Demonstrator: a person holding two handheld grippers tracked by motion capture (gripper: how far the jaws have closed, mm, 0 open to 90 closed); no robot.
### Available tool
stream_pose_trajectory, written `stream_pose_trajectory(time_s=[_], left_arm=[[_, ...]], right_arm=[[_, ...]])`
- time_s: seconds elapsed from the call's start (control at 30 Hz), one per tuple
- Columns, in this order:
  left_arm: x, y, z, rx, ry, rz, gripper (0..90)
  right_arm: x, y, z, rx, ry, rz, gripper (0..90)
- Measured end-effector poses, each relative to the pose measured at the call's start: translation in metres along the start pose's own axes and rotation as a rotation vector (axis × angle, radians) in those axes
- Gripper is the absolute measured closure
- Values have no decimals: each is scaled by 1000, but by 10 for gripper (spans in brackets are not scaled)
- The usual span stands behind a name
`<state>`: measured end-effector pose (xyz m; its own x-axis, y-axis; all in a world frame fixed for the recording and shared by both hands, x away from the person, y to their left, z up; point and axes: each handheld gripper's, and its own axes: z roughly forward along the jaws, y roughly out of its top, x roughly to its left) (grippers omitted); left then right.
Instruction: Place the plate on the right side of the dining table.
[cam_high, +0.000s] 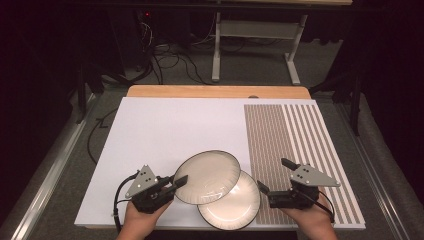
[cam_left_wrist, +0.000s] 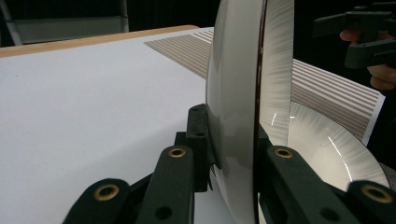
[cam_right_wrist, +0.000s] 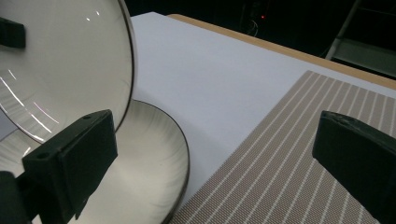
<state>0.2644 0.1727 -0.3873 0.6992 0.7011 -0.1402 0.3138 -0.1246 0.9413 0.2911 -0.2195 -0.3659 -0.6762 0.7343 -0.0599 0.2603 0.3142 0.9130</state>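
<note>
Two white plates with dark rims are near the table's front edge. The upper plate is lifted and tilted, and my left gripper is shut on its left rim. In the left gripper view that upper plate stands edge-on between the jaws. The lower plate lies flat on the white board, partly under the lifted one; the lower plate also appears in the right gripper view below the upper plate. My right gripper stands open just right of the lower plate, holding nothing.
A white board covers the table's left and middle. A brown striped placemat lies on its right part, under my right gripper. The wooden table edge runs along the back. Beyond it are cables and a table frame on the floor.
</note>
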Motion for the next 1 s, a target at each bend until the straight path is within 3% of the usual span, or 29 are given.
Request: stream_pose_trajectory(time_s=[0.33, 0.73, 0.87, 0.97, 1.0], left_arm=[[0, 0, 0, 1, -1, 5, 787], [1, 0, 0, 0, -6, 4, 787], [1, 0, 0, -1, -7, 3, 787], [1, -1, -1, -2, -7, 3, 787], [1, -1, -1, -2, -7, 3, 787]], right_arm=[[17, 10, 16, 7, 49, -1, 71], [38, 13, 46, 35, 121, 6, 240], [41, 13, 55, 55, 135, 25, 328], [41, 11, 63, 52, 164, 40, 469], [41, 11, 63, 52, 164, 40, 469]])
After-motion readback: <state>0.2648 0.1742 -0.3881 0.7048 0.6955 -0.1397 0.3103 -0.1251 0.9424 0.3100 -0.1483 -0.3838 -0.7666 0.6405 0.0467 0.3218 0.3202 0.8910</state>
